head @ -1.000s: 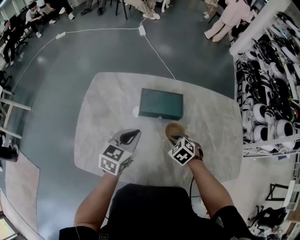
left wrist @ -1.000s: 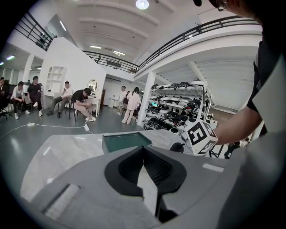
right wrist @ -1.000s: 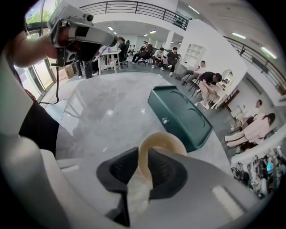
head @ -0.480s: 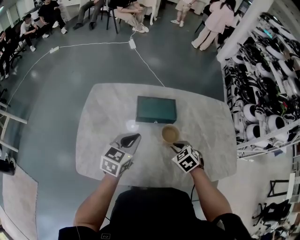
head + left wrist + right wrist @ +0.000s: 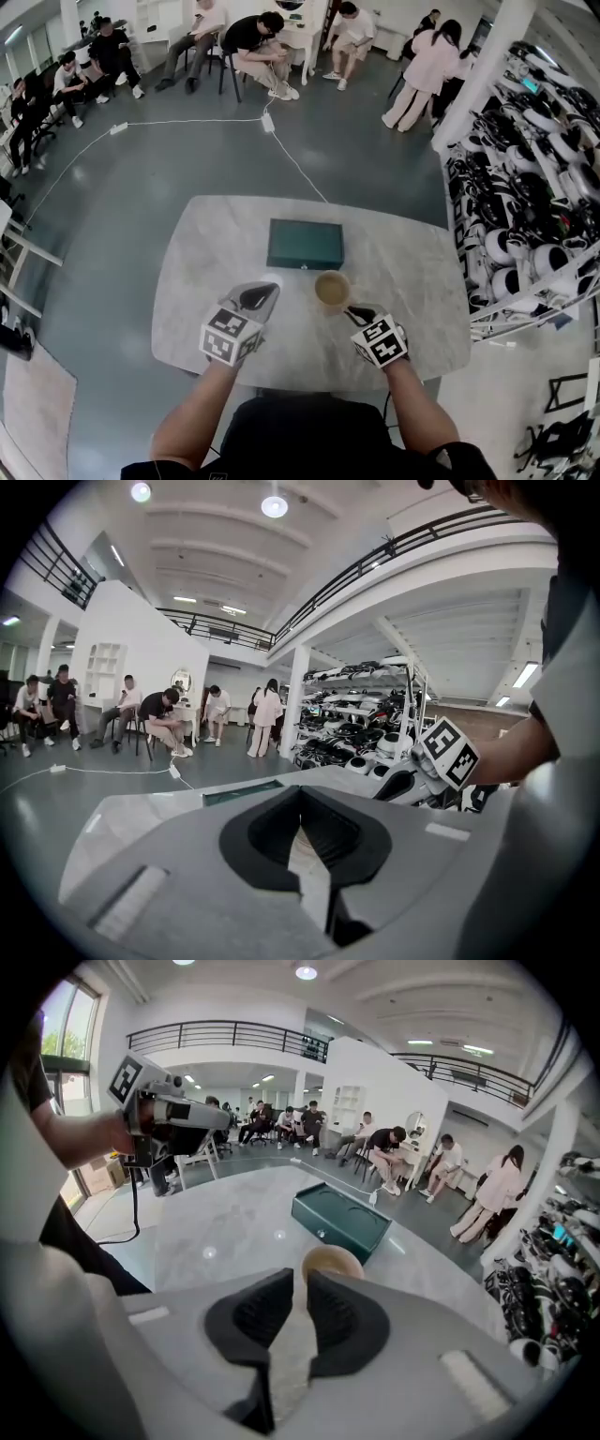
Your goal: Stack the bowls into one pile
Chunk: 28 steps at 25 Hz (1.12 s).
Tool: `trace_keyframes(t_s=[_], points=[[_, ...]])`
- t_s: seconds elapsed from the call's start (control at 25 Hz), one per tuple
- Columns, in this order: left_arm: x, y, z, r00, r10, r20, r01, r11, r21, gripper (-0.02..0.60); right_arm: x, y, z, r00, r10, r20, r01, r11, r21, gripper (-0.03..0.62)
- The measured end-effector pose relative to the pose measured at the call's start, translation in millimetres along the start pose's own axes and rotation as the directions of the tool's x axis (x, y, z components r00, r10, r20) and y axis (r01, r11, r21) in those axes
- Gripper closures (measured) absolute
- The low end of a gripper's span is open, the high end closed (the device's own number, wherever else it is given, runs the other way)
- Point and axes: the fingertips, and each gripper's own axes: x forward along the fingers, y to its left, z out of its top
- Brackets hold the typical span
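One pile of tan bowls (image 5: 331, 288) stands on the pale marble table (image 5: 202, 272), just in front of the green box; the right gripper view shows the pile (image 5: 331, 1260) beyond the jaw tips. My right gripper (image 5: 359, 312) hangs near and to the right of it, apart from it. Its jaws (image 5: 299, 1283) have just been closing, a narrow gap is left and nothing is between them. To the left of the pile my left gripper (image 5: 258, 296) hovers over the table, its jaws (image 5: 300, 803) shut and empty.
A dark green box (image 5: 305, 244) lies flat on the table behind the bowls. Racks of white gear (image 5: 534, 187) line the right side. People sit on chairs (image 5: 253, 47) at the far end of the room, and a white cable (image 5: 291, 155) runs across the floor.
The right gripper has drawn back and up from the bowls, which stay on the table. The left gripper has risen a little. The head view now takes in more of the room.
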Motion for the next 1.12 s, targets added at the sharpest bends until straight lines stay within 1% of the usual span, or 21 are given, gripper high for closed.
trace_keyframes(t_s=[0.16, 0.24, 0.32, 0.36, 0.44, 0.56, 0.72, 0.84, 1.0, 1.12], points=[[16.7, -25.8, 8.6, 1.000, 0.026, -0.008, -0.026, 1.000, 0.004, 0.571, -27.5, -19.7, -11.3, 0.996, 0.020, 0.084, -0.024, 0.999, 0.042, 0.557], [27.2, -42.2, 13.3, 0.999, 0.045, -0.007, -0.045, 0.999, -0.003, 0.571, -47.7, -32.8, -19.2, 0.989, 0.023, 0.145, -0.035, 0.996, 0.079, 0.568], [36.7, -58.0, 18.0, 0.997, 0.071, -0.007, -0.072, 0.997, -0.018, 0.571, -68.7, -42.9, -26.9, 0.976, 0.044, 0.213, -0.069, 0.992, 0.110, 0.577], [41.2, -66.5, 20.5, 0.996, 0.085, -0.005, -0.085, 0.996, -0.027, 0.571, -78.9, -45.8, -31.2, 0.967, 0.066, 0.245, -0.097, 0.989, 0.114, 0.589], [49.4, -84.7, 25.2, 0.994, 0.106, 0.000, -0.106, 0.993, -0.043, 0.571, -98.4, -51.0, -41.4, 0.949, 0.111, 0.297, -0.147, 0.984, 0.104, 0.589], [60.1, -110.3, 33.0, 0.992, 0.128, 0.006, -0.128, 0.990, -0.060, 0.571, -124.4, -68.9, -52.0, 0.925, 0.129, 0.357, -0.174, 0.980, 0.097, 0.589], [66.7, -138.4, 44.6, 0.992, 0.126, 0.024, -0.124, 0.989, -0.084, 0.571, -158.1, -96.2, -44.6, 0.878, 0.097, 0.468, -0.186, 0.972, 0.147, 0.591], [68.4, -151.1, 52.9, 0.993, 0.112, 0.035, -0.109, 0.992, -0.065, 0.571, -180.3, -107.6, -38.2, 0.843, 0.062, 0.534, -0.177, 0.970, 0.167, 0.591], [67.0, -147.6, 65.9, 0.996, 0.083, 0.043, -0.081, 0.996, -0.030, 0.571, -197.3, -116.7, -34.5, 0.824, -0.007, 0.567, -0.122, 0.974, 0.190, 0.591], [60.2, -135.9, 78.0, 0.996, 0.070, 0.048, -0.071, 0.997, 0.019, 0.571, -205.2, -122.8, -22.8, 0.805, -0.055, 0.590, -0.097, 0.970, 0.223, 0.591]])
